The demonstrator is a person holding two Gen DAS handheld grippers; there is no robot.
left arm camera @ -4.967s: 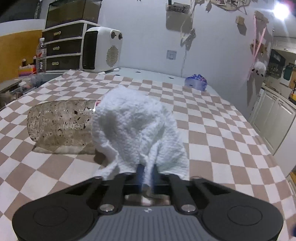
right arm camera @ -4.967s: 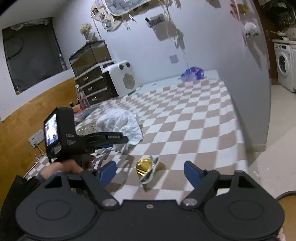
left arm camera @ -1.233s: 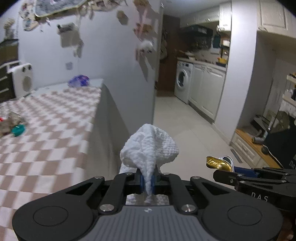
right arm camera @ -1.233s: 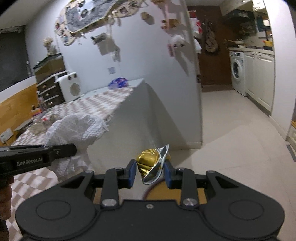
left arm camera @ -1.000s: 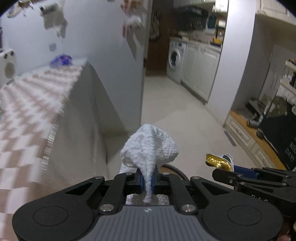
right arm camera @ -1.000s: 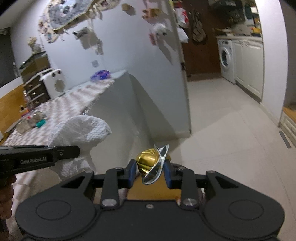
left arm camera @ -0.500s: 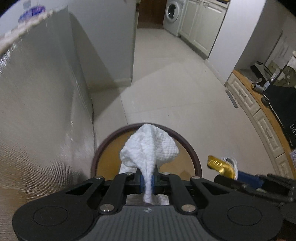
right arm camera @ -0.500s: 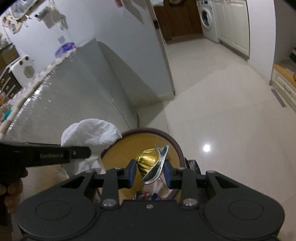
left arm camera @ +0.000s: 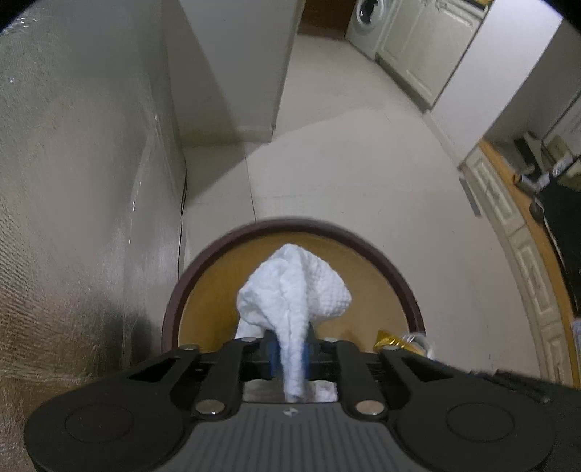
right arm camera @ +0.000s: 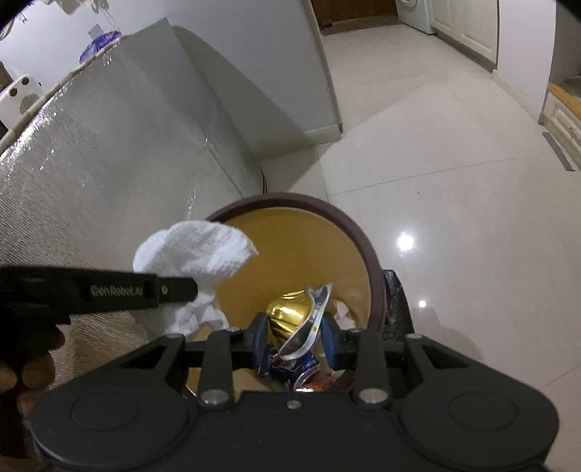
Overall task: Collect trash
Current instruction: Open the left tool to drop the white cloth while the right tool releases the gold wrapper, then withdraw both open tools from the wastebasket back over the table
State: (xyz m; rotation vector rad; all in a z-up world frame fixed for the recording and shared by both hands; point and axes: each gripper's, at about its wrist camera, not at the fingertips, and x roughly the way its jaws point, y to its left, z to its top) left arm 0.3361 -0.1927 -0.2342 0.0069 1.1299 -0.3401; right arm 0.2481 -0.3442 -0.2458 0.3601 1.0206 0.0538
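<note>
1. Both grippers have swung away from the checked table, where they were five seconds ago, and now hang over a round bin (right arm camera: 374, 261) on the floor; half a second ago they sat a little further back from its mouth.
2. Nearest in the left wrist view, the left gripper (left arm camera: 289, 354) has its fingers pressed together on one white paper towel (left arm camera: 294, 294), which bunches up above them, over the bin's yellow inside.
3. Nearest in the right wrist view, the right gripper (right arm camera: 294, 332) is closed narrowly on one crushed gold capsule (right arm camera: 290, 312), held above the opening.
4. Below it, inside the bin, lie one blue can (right arm camera: 301, 366) and some white scraps, too hidden to count.
5. My judgement: two pieces are carried and in place above the bin; only letting go of them is left.
6. Further off: pale floor tiles (right arm camera: 454, 152), a silvery table side (right arm camera: 109, 145) and one washing machine (left arm camera: 365, 21).
</note>
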